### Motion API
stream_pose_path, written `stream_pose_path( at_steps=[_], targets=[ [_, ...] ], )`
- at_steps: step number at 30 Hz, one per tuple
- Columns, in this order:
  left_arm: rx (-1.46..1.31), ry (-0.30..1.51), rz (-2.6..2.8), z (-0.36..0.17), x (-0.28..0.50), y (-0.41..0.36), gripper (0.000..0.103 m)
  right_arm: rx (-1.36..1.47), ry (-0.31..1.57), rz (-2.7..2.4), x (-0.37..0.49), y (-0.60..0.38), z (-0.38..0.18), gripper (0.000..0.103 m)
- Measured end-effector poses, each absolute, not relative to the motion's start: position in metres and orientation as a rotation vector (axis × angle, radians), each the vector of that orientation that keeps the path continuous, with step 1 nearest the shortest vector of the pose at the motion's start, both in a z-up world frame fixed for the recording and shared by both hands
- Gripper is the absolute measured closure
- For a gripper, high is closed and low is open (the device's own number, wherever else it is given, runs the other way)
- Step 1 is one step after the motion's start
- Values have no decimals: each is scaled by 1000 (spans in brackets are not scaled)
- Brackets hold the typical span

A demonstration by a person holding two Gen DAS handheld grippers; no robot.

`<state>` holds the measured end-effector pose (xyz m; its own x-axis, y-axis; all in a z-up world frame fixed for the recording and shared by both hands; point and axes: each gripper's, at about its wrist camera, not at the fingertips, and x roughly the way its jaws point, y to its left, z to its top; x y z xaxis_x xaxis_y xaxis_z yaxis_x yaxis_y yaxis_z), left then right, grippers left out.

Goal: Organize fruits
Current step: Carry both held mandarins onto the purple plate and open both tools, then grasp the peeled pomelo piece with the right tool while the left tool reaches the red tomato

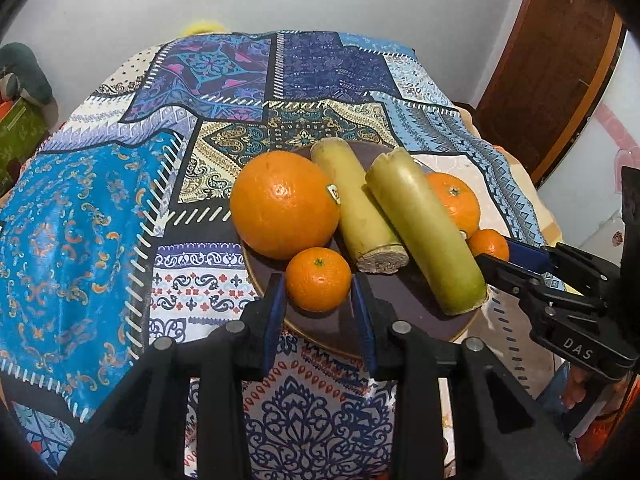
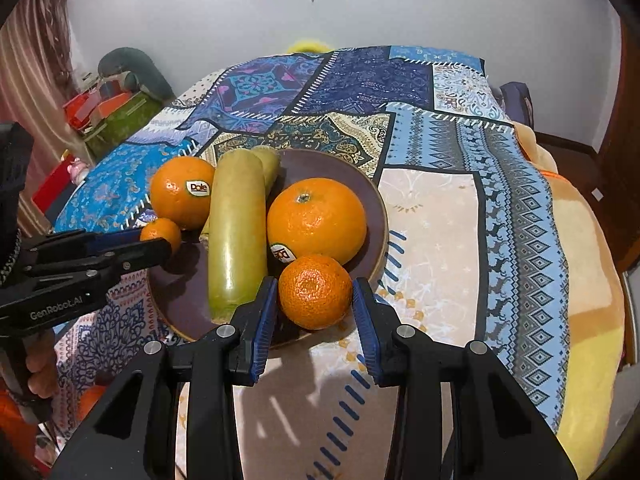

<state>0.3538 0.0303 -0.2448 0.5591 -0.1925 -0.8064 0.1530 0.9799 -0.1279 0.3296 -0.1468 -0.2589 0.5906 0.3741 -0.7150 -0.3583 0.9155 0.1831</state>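
Mandarins clamped between each gripper's pads: left gripper [image 1: 319, 280] and right gripper [image 2: 315, 291], over the plate [image 2: 362, 184]

Both the left gripper [image 1: 319, 280] and the right gripper [image 2: 315, 290] are black plastic with blue ribbed pads [image 2: 265, 320], round silver screws, and white lettering on their sides.

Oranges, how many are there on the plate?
4: big orange and small orange left of the green stalks; another big and small right. Others may hide.
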Motion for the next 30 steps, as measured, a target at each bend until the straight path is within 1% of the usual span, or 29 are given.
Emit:
stream_pose_path(
  at_steps=[4, 5, 11, 13, 15, 18, 24, 28, 30],
  targets=[
    [-54, 970, -194, -247, 353, 32, 70, 22, 843, 421, 331, -147, -259, 66],
    [-62, 970, -196, -247, 352, 33, 68, 21, 845, 416, 331, -148, -259, 65],
    [-44, 960, -184, -237, 335, 34, 66, 10, 853, 394, 326, -151, -255, 57],
    [-43, 960, -181, -233, 326, 36, 65, 14, 848, 388, 321, -154, -250, 54],
    [-39, 958, -175, -229, 317, 38, 61, 19, 840, 385, 316, -157, -244, 52],
    [-33, 945, -162, -219, 296, 44, 59, 27, 833, 392, 304, -161, -235, 45],
    [-51, 918, -151, -200, 256, 53, 53, -18, 822, 379, 273, -159, -221, 44],
    [-42, 893, -144, -188, 229, 57, 52, -45, 814, 395, 250, -150, -211, 43],
    [-33, 880, -138, -184, 218, 59, 48, -55, 808, 406, 239, -144, -208, 42]
  ],
)
